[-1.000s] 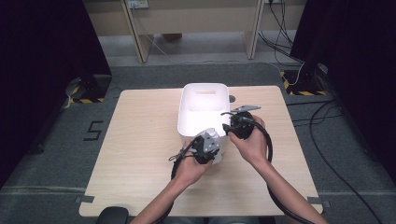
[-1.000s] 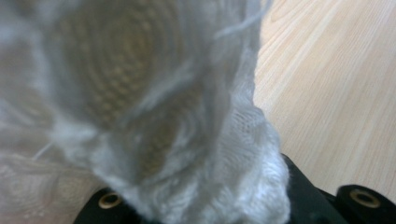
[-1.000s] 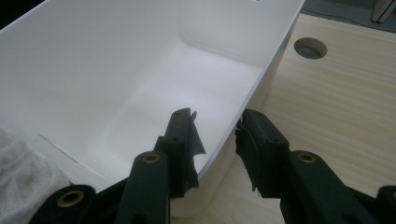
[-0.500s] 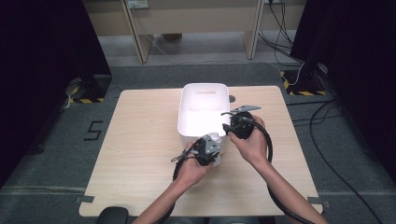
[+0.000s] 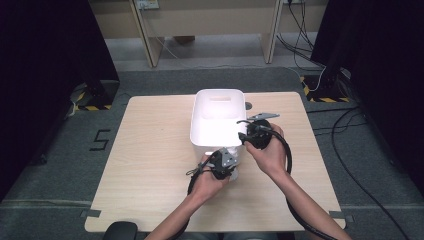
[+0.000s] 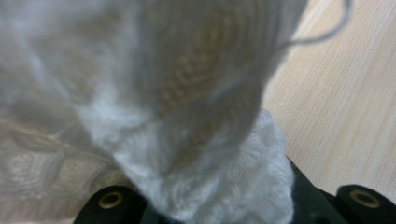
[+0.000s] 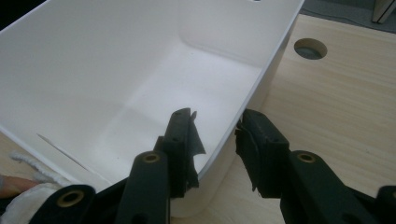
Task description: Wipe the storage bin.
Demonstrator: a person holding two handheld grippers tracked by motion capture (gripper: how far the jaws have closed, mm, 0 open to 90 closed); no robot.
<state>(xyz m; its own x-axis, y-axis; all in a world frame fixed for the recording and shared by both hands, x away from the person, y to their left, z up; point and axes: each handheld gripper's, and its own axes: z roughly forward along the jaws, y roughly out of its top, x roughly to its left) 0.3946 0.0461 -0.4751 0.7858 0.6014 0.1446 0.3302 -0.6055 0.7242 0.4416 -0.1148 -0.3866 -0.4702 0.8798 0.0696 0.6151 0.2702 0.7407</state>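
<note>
A white knitted cloth (image 6: 205,177), bunched and soft, sits pinched in my left gripper (image 5: 223,164), whose jaws are closed tight on it, just in front of the near wall of a white plastic bin (image 5: 218,112) on the wooden tabletop (image 5: 150,150). My right gripper (image 7: 215,135) straddles the bin's near right rim, jaws partly open with one inside and one outside the wall; I cannot tell whether the pads press on it. I judge the risks to be the cloth's loose end snagging on the rim, or the bin tipping if that rim is pulled.
</note>
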